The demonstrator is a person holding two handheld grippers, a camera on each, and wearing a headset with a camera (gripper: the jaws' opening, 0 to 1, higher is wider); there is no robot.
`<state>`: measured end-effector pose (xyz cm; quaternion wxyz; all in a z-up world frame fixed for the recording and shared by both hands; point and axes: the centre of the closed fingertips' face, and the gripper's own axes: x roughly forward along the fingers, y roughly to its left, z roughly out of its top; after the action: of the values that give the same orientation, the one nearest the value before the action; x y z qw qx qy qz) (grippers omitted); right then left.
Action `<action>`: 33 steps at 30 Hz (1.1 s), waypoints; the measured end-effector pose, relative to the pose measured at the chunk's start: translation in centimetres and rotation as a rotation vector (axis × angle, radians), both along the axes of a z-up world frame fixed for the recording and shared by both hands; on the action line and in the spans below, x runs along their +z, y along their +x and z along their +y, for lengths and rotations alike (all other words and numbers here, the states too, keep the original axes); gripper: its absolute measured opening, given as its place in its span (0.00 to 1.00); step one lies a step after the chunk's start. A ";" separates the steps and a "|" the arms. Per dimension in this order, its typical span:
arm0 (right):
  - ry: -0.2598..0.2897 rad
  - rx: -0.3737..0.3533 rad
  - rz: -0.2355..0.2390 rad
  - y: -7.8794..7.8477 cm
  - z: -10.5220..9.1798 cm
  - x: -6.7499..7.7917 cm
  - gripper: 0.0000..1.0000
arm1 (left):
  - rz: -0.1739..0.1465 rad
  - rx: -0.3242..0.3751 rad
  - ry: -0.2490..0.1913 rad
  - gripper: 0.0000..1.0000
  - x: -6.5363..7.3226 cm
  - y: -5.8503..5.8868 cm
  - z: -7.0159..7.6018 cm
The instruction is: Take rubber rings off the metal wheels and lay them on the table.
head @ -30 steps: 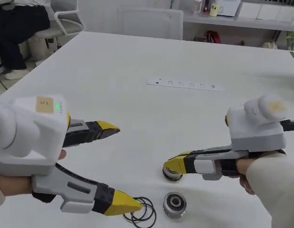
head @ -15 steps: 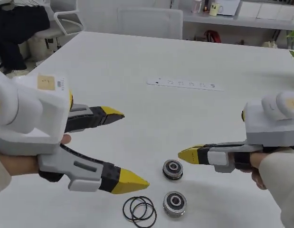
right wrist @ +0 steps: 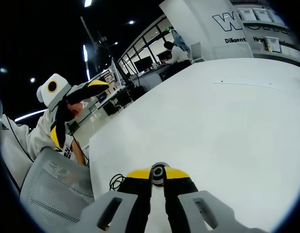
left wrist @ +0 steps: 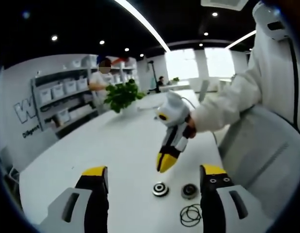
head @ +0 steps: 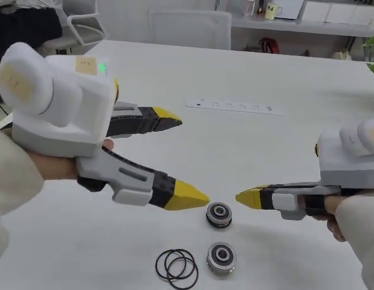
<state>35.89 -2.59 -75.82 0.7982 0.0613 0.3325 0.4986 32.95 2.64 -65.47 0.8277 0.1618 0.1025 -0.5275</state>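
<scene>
Wall lettering (right wrist: pixel 239 40) reads "Diligent" — rubber rings (head: pixel 176 266) lie beside wheels (head: pixel 221 258).

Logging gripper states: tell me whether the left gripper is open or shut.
Open: the left gripper's two yellow tips stand wide apart in the head view, nothing held between them.

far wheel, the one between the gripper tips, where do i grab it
By its outer rim, jaws straddling it across the middle. The far wheel lies flat with its hub up, so only the round side wall offers opposed faces. I'd come in low from the side of the right gripper, whose jaws are shut.
</scene>
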 end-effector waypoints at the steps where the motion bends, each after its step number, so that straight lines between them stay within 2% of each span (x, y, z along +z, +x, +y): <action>1: -0.007 0.002 -0.002 0.0 -0.1 -0.2 0.06 | -0.001 -0.003 0.000 0.78 0.0 0.1 -0.1; 7: -0.033 0.007 -0.016 0.1 -0.4 -0.8 0.07 | -0.002 -0.054 0.024 0.69 -0.7 0.6 -1.7; 14: -0.096 0.044 -0.026 -0.4 -0.4 -2.3 0.08 | 0.012 -0.081 0.070 0.62 -2.9 1.3 -3.3; 16: -0.109 0.054 -0.032 -0.5 -0.4 -2.5 0.09 | 0.024 -0.088 0.076 0.60 -3.5 1.4 -3.7; 20: -0.125 0.067 -0.043 -0.6 -0.4 -2.8 0.10 | 0.027 -0.099 0.097 0.54 -4.8 1.6 -4.1; 25: -0.138 0.081 -0.044 -0.6 -0.4 -3.4 0.10 | 0.047 -0.089 0.129 0.48 -6.9 2.0 -4.2; 27: -0.144 0.089 -0.048 -0.6 -0.3 -3.6 0.11 | 0.069 -0.090 0.142 0.43 -7.9 2.0 -4.3; 28: -0.147 0.093 -0.050 -0.6 -0.3 -3.7 0.11 | 0.092 -0.069 0.139 0.38 -8.5 2.1 -4.3; 31: -0.157 0.107 -0.057 -0.7 -0.1 -4.0 0.12 | 0.105 -0.075 0.137 0.28 -9.6 2.1 -4.6; 33: -0.164 0.116 -0.058 -0.9 0.0 -4.1 0.12 | 0.111 -0.071 0.149 0.28 -10.2 2.1 -4.6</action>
<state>34.97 -2.56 -79.94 0.7795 -0.0382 0.3519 0.5167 35.08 -1.94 -75.72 0.7873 0.1970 0.1813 -0.5555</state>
